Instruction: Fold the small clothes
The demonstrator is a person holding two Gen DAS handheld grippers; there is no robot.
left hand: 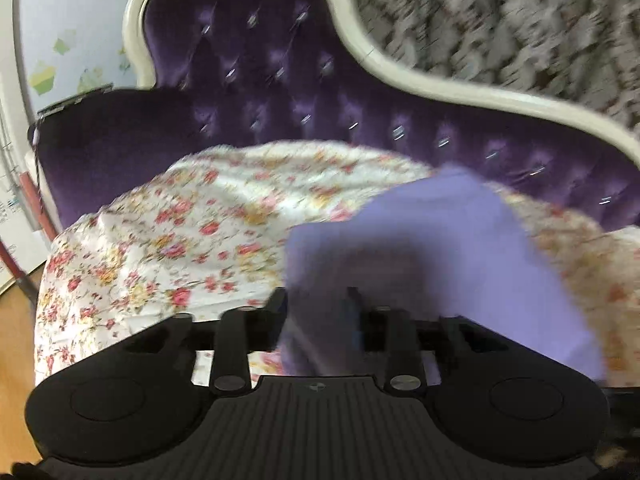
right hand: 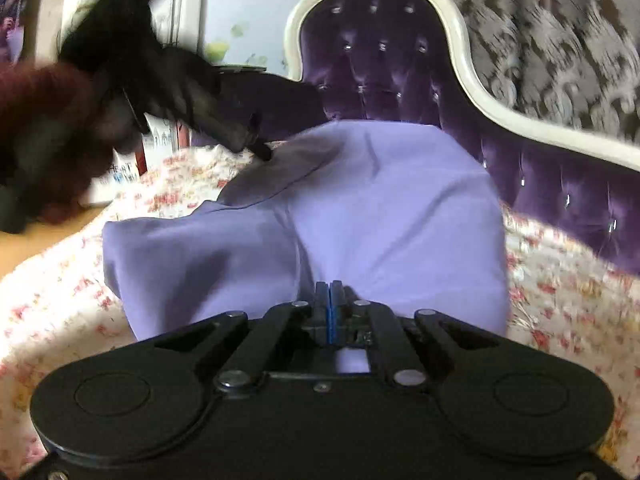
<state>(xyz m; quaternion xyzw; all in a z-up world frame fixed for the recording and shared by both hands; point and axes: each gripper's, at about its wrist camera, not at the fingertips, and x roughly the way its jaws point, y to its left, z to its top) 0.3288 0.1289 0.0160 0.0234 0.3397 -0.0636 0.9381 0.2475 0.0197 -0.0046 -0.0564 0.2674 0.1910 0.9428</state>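
The lilac garment (right hand: 384,216) on the floral sheet (right hand: 560,300) lies pinched in the clenched right gripper (right hand: 330,300) — the left gripper (left hand: 316,304) stands parted, cloth blurred between its fingers, contact unclear.

- Soft, even daylight; the brightest patches sit at the upper left of both views.
- Motion blur smears the patterned wall (left hand: 520,32) at upper right.
- Fisheye bends the sofa frame (right hand: 472,92) at the edges.
- The lilac cloth (left hand: 460,248) is soft, with a shadow at its centre.
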